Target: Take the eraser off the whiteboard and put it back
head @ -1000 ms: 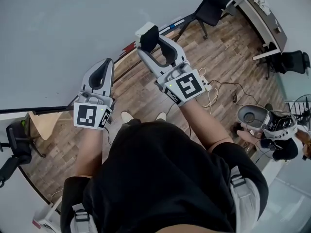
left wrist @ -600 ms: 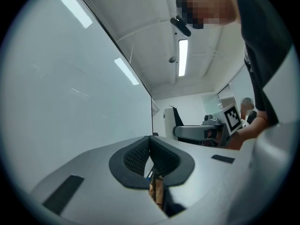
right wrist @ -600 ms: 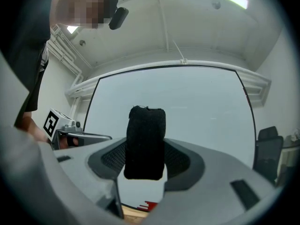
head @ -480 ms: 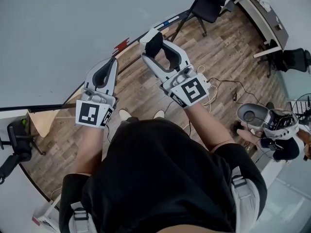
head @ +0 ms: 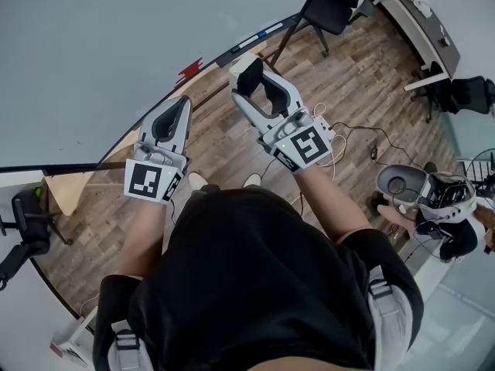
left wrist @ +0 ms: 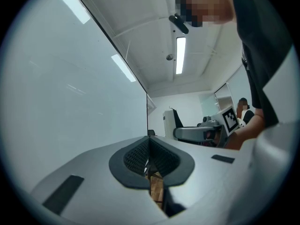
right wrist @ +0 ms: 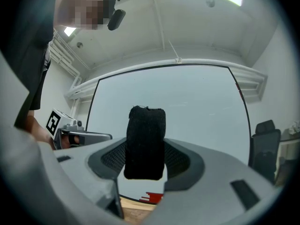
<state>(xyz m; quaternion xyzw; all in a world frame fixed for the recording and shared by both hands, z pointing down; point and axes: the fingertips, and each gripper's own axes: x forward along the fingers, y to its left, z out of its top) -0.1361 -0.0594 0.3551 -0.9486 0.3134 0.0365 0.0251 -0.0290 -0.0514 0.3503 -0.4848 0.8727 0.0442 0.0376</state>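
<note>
The whiteboard (head: 93, 52) fills the upper left of the head view, and its dark tray (head: 232, 52) runs along the lower edge. My right gripper (head: 251, 77) is shut on the eraser (head: 243, 62), which is held over the floor just short of the tray. In the right gripper view the eraser (right wrist: 145, 142) stands upright between the jaws with its black felt side showing, and the whiteboard (right wrist: 187, 102) lies straight ahead. My left gripper (head: 184, 103) hangs beside it to the left, shut and holding nothing. Its pads (left wrist: 140, 158) meet in the left gripper view.
A red item (head: 191, 72) and markers (head: 263, 33) lie on the tray. A black office chair (head: 332, 10) and a desk (head: 421, 22) stand at the upper right. Cables (head: 348, 141) trail over the wooden floor, and another person (head: 448, 222) sits at the right.
Both grippers have drawn back from the whiteboard towards my body. The eraser, which overlapped the tray edge before, is now over the floor, still held.
</note>
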